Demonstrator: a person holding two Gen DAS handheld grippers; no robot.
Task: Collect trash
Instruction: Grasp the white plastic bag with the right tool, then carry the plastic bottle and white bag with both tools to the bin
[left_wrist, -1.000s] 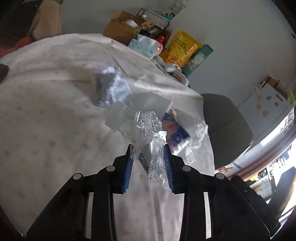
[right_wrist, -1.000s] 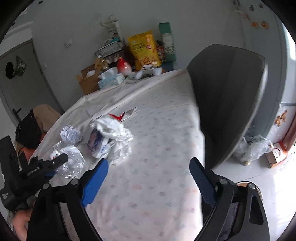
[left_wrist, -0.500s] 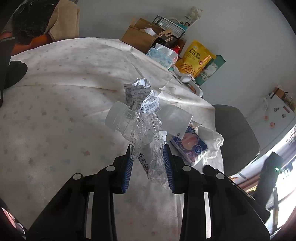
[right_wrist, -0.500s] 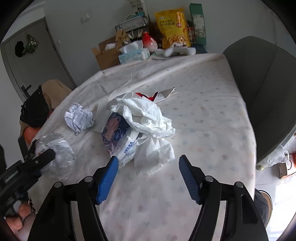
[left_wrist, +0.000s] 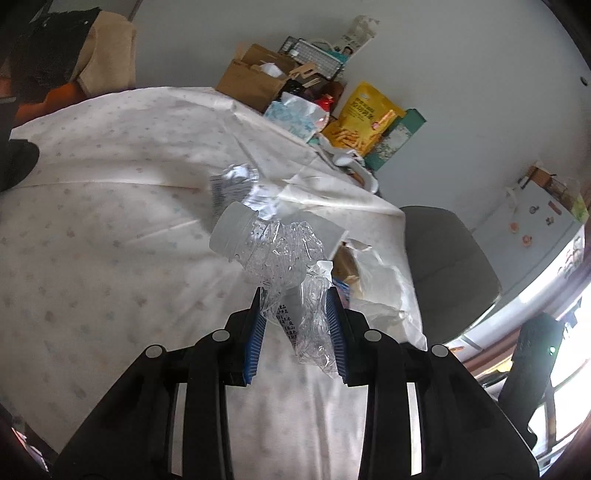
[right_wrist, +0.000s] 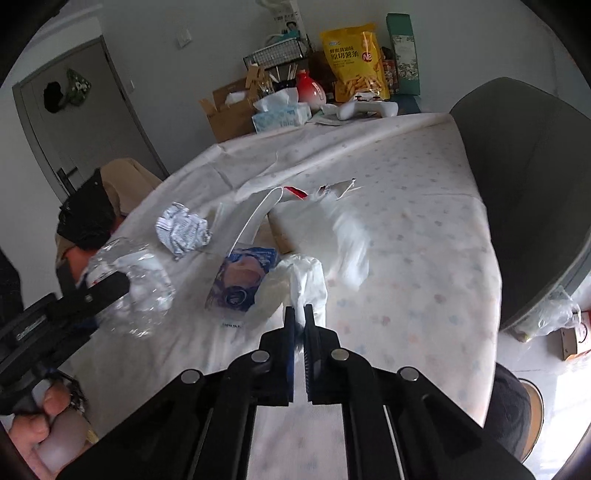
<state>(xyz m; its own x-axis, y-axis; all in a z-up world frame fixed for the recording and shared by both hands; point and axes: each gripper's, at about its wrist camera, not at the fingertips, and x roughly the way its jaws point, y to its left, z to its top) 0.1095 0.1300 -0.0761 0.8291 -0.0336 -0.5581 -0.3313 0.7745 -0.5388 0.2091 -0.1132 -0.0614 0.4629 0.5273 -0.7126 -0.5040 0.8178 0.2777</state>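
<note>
My left gripper (left_wrist: 295, 295) is shut on a crushed clear plastic bottle (left_wrist: 273, 251) with a white cap and holds it above the table; the bottle also shows in the right wrist view (right_wrist: 136, 280). My right gripper (right_wrist: 299, 314) is shut on the edge of a white plastic bag (right_wrist: 306, 277) that lies open on the table, its far part lifted and blurred. A blue tissue packet (right_wrist: 240, 280) lies in the bag's mouth. A crumpled silver wrapper (right_wrist: 183, 230) lies on the cloth to the left, and shows behind the bottle in the left wrist view (left_wrist: 236, 188).
The table (right_wrist: 424, 258) has a pale dotted cloth. At its far edge stand a cardboard box (right_wrist: 229, 110), a tissue box (right_wrist: 280, 114), a yellow snack bag (right_wrist: 354, 62) and a green box (right_wrist: 402, 51). A grey chair (right_wrist: 528, 184) stands at the right.
My right gripper has closed from wide open onto the white bag's edge and the bag has lifted. My left gripper still holds the bottle, slightly shifted over the table.
</note>
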